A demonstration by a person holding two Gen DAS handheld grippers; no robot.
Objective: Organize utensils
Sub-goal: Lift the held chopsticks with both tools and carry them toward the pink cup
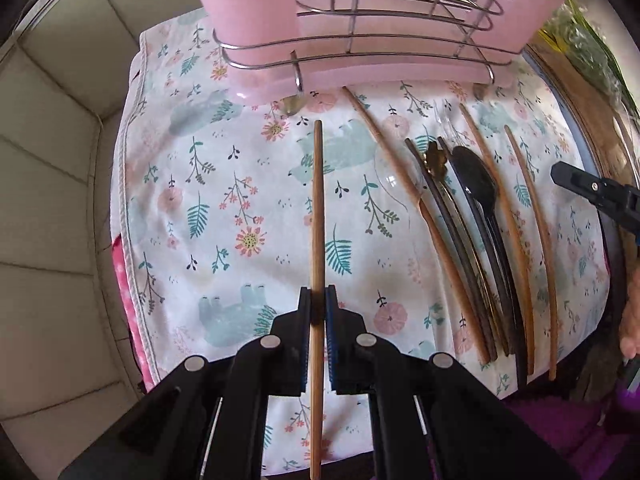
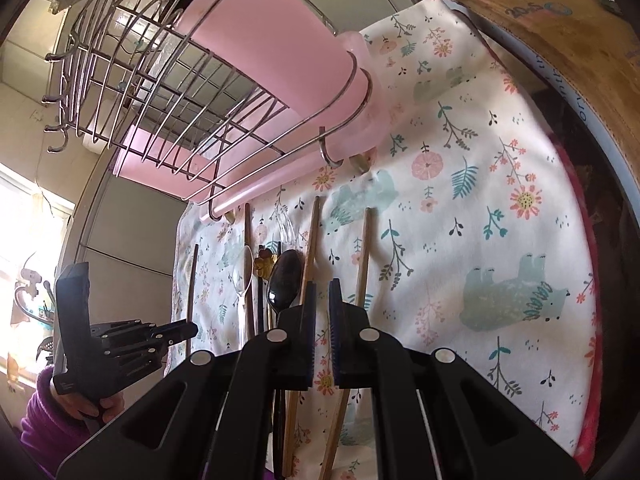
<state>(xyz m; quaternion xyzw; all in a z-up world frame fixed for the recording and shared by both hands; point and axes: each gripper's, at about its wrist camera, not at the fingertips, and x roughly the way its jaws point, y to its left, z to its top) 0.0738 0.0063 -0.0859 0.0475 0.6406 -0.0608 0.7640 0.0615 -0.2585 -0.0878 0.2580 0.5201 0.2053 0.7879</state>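
While my left gripper (image 1: 319, 308) clamps a single wooden chopstick (image 1: 318, 216) between its blue pads, the stick running straight away from the camera over a floral cloth (image 1: 224, 208), the remaining utensils lie in a loose row to the right. I see that cloth as white, printed with pale blue bears, pink flowers and teal ferns, and spread over a round surface; a darker pink patterned layer shows beneath it at the near left edge. At the far side of the cloth stands a wire drying rack (image 1: 360, 36) on a pink drip tray (image 1: 400, 76), with a tall pink cup holder (image 1: 248, 28) at its left end. Right of the held chopstick I count several more wooden chopsticks (image 1: 452, 248), darker sticks, a black spoon (image 1: 476, 176) and a gold flower-topped piece (image 1: 434, 158), all lying roughly parallel and pointing toward the rack.

From the right wrist view, my right gripper (image 2: 322, 304) hovers above the row with its jaws slightly parted and nothing between them. The black spoon (image 2: 285, 280) and a clear plastic spoon (image 2: 242, 280) lie just left of its fingers. Pale wall tiles (image 1: 52, 128) fill the left of the room, a bright window (image 2: 24, 216) glows beyond, and a cardboard box (image 2: 560, 36) rests at the cloth's far right edge. A purple sleeve (image 2: 44, 428) shows behind the other tool.
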